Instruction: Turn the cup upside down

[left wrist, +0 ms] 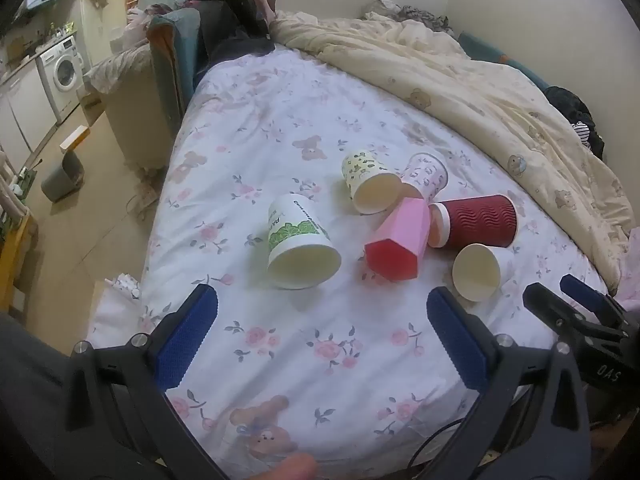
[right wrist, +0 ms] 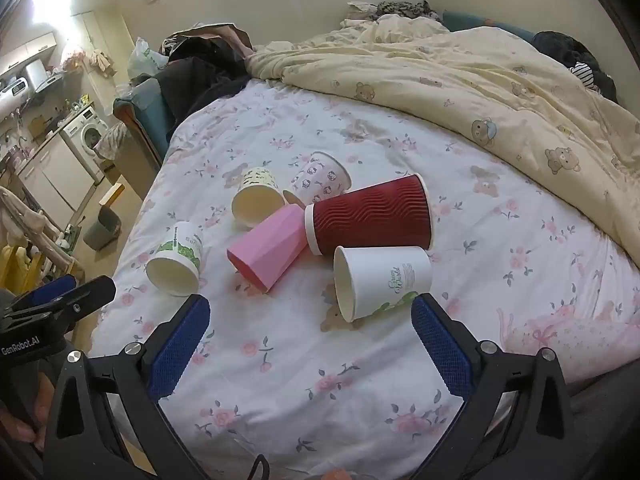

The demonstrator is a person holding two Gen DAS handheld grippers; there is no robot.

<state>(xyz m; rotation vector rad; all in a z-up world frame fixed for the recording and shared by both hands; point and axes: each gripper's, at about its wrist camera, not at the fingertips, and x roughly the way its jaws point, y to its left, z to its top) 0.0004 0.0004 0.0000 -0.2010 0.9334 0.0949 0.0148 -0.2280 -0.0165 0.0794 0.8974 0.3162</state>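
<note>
Several cups lie on their sides on the floral bed sheet (left wrist: 280, 340). A white cup with green print (left wrist: 298, 242) (right wrist: 176, 260) lies left. A pink faceted cup (left wrist: 398, 240) (right wrist: 270, 250), a dark red ribbed cup (left wrist: 476, 220) (right wrist: 370, 216), a yellow patterned cup (left wrist: 370, 186) (right wrist: 256, 200) and a pink-printed cup (left wrist: 426, 174) (right wrist: 320, 178) lie clustered. A plain white cup (left wrist: 478, 270) (right wrist: 380, 280) lies nearest the right gripper. My left gripper (left wrist: 320, 304) is open and empty, just short of the green-print cup. My right gripper (right wrist: 308, 312) is open and empty, just short of the white cup.
A cream bear-print duvet (left wrist: 480, 92) (right wrist: 460, 88) is bunched along the bed's far and right side. Dark clothes (left wrist: 236, 28) pile at the bed's far left corner. The bed's left edge drops to a floor with a grey bin (left wrist: 62, 178) and a washing machine (left wrist: 62, 68).
</note>
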